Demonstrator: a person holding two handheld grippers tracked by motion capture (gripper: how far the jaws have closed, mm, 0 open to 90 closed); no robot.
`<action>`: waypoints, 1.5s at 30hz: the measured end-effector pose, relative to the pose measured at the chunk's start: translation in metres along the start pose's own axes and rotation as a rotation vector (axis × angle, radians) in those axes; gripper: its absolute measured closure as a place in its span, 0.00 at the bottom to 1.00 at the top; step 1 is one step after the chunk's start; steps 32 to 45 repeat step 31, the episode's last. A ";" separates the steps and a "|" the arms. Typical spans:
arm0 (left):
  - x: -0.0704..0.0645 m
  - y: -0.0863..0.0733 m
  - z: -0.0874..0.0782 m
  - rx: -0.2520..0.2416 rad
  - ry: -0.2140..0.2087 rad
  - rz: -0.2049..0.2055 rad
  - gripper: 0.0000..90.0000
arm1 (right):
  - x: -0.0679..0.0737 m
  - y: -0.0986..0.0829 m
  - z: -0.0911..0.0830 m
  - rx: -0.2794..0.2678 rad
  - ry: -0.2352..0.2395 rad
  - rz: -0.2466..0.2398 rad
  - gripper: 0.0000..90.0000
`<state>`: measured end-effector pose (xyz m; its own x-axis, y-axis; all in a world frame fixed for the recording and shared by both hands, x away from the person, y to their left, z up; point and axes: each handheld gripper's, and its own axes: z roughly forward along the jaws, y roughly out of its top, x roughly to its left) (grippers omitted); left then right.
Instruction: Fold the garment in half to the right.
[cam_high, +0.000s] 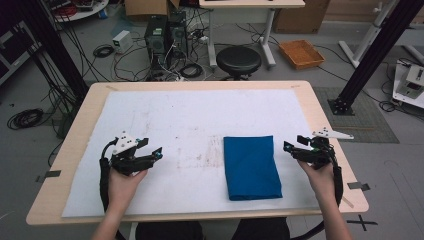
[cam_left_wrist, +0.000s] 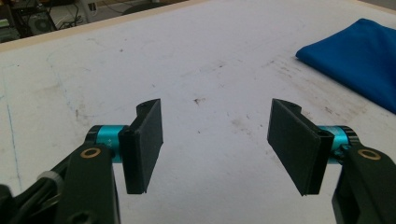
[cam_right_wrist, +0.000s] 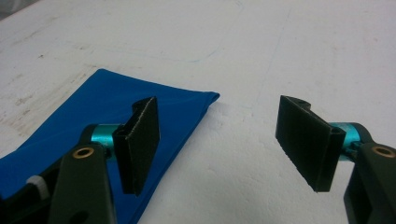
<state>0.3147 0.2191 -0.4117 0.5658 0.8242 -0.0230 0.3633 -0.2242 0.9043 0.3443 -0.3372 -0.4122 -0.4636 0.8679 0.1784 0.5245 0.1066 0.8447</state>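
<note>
**Inspector A:** Condition of the tools?

**Inspector B:** Left gripper sits over the left part of the white mat, jaws spread wide with nothing between them; its own view confirms bare mat in the gap. Right gripper is just beside the right edge of the folded blue cloth, jaws equally wide apart and holding nothing.

**Inspector A:** Location of the cloth?

**Inspector B:** Flat on the mat, right of centre, near the front edge of the table. It touches neither gripper.

**Inspector A:** Anything obscured?

**Inspector B:** In the left gripper view the cloth is cut off at the right border. In the right gripper view its near portion runs behind the left-hand jaw and out of the bottom corner. Both forearms leave the high view at the bottom. How many layers the fold has cannot be determined.

**Inspector A:** Markings or writing?

**Inspector B:** None legible. The mat carries brownish smudges and faint blue lines; the floor equipment beyond the table is too small to read.
</note>
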 end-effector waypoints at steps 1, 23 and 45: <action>0.000 0.000 0.000 0.002 -0.004 0.000 0.40 | 0.000 0.000 0.000 -0.001 0.002 -0.001 0.34; 0.007 -0.006 -0.002 0.022 0.006 -0.007 0.40 | -0.005 -0.004 0.007 0.024 -0.006 0.012 0.33; 0.005 -0.007 0.002 0.039 0.003 -0.004 0.40 | -0.006 -0.005 0.010 0.039 -0.013 0.008 0.32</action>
